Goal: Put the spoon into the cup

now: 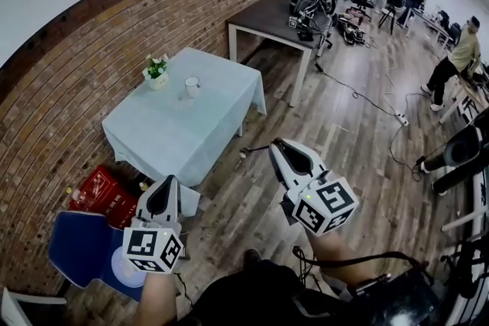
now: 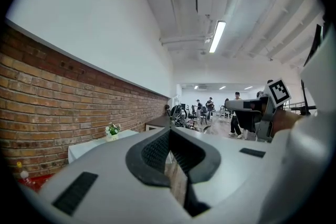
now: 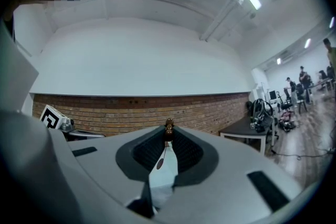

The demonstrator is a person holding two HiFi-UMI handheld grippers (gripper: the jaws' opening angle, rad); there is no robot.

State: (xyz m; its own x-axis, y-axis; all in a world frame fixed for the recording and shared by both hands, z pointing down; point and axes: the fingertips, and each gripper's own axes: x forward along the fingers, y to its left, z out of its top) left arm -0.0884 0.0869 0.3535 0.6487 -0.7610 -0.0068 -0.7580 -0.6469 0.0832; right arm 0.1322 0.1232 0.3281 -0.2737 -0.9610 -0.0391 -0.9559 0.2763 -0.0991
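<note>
Our left gripper (image 1: 170,181), at 7 o'clock in the head view, has its jaws together with nothing between them. At 5 o'clock we see the right gripper (image 1: 276,143) pinching the spoon (image 3: 160,163) at its tips. At 11 o'clock the cup (image 1: 192,85) stands on the table (image 1: 164,137), well apart from the spoon.

Behind the pale mint cloth-covered square table (image 1: 179,137) runs a red-brown brick wall (image 1: 84,65); my grey-white right gripper (image 1: 277,145) carries black-and-white square markers.
</note>
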